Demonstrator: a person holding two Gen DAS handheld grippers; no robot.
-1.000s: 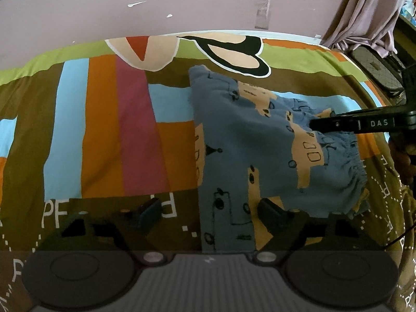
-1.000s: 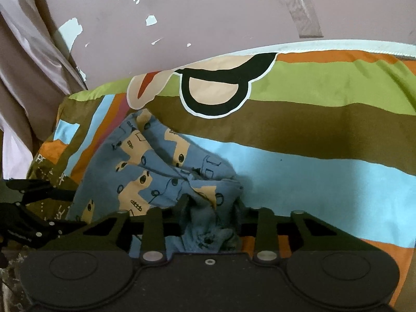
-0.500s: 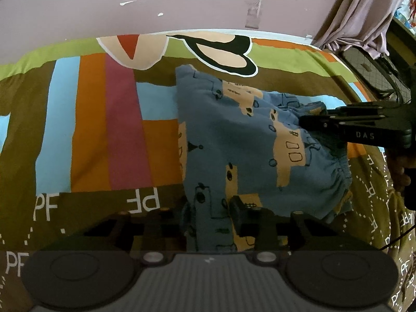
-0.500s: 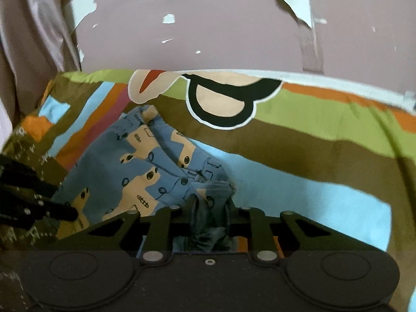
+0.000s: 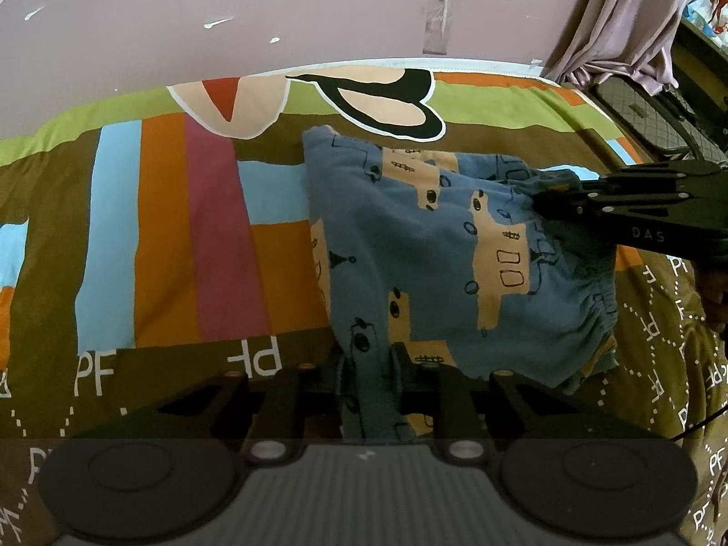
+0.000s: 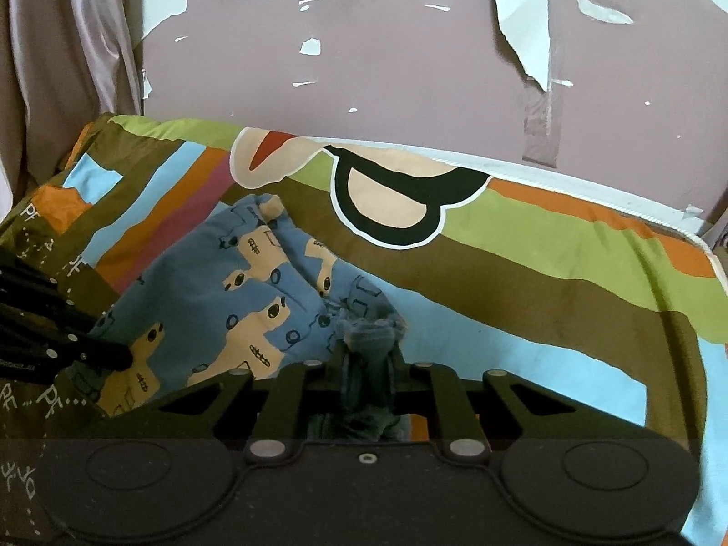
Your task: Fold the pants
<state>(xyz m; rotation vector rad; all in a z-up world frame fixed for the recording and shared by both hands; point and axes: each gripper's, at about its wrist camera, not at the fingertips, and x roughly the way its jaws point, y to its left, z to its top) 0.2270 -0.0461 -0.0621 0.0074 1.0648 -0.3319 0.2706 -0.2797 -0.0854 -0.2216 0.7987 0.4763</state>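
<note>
Blue pants (image 5: pixel 432 273) with a tan print lie on a striped bedspread (image 5: pixel 159 250). At the bottom of the left wrist view my left gripper (image 5: pixel 369 377) is closing, its pads pinching the near edge of the cloth. My right gripper (image 5: pixel 539 202) reaches in from the right onto the gathered waistband. In the right wrist view the right gripper (image 6: pixel 367 350) is closing too, with a bunched fold of the pants (image 6: pixel 218 300) squeezed between its pads. There the left gripper (image 6: pixel 125 357) shows at the left edge, on the cloth.
A mauve wall (image 5: pixel 318 13) with peeling paint rises behind the bed. A curtain (image 5: pixel 628 22) hangs at the far right above a dark quilted case (image 5: pixel 646 104). A hand (image 5: pixel 714 282) holds the right gripper. Bedspread stretches bare to the left of the pants.
My left jaws went from wide apart to pinched on the pants' near edge. The right gripper tightened on the bunched cloth, rose a little and rolled.
</note>
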